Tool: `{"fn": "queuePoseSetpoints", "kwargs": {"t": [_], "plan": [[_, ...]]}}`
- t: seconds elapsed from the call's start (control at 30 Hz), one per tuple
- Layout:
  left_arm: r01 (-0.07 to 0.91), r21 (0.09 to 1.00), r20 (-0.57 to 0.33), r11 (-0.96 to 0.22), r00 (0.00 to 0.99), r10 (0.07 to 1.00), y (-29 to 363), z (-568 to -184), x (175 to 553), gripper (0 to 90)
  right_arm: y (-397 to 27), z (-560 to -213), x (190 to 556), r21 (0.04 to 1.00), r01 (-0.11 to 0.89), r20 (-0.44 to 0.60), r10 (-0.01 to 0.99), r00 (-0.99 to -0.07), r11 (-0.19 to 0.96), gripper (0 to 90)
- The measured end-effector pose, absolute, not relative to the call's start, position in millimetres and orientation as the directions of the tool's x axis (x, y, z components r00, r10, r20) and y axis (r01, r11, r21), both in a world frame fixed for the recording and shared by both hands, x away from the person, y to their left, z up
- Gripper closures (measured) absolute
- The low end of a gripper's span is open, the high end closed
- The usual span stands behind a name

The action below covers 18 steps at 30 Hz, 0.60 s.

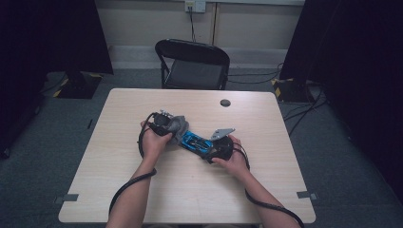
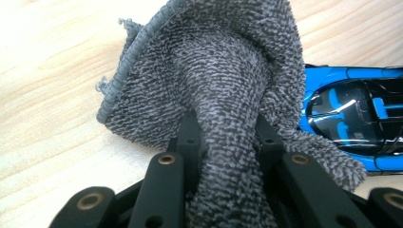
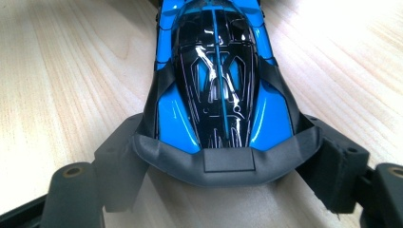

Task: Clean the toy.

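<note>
- Two tools engaged: left tool [image 2: 223, 142] pinches grey cloth [image 2: 223, 71]; right tool [image 3: 223, 166] clamps blue toy car [image 3: 218, 85] at mid-frame.
- Wiping apparently underway; cloth touches car's end, most bodywork left.

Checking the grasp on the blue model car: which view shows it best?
Right gripper view: the blue model car sits close up, its rear end between the right gripper jaws. The left gripper view catches just one side beside the grey cloth. The high view shows it small between both hands.
</note>
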<state>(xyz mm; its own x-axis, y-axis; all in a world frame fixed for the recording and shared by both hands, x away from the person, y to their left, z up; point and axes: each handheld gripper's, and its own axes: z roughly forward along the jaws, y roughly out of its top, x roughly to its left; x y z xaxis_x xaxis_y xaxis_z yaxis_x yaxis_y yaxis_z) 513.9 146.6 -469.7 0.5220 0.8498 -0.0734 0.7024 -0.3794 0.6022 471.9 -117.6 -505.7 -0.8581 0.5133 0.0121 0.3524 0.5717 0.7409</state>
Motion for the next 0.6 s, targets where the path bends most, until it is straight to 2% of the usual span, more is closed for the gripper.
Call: {"fn": "queuePoseSetpoints", "kwargs": {"t": [0.6], "plan": [[0.72, 0.597, -0.044, -0.354, 0.47, 0.881, 173.7, -471.4, 508.6, 71.3, -117.6, -505.7, 471.9, 0.741, 0.352, 0.012, 0.513, -0.858, 0.572, 24.3]]}}
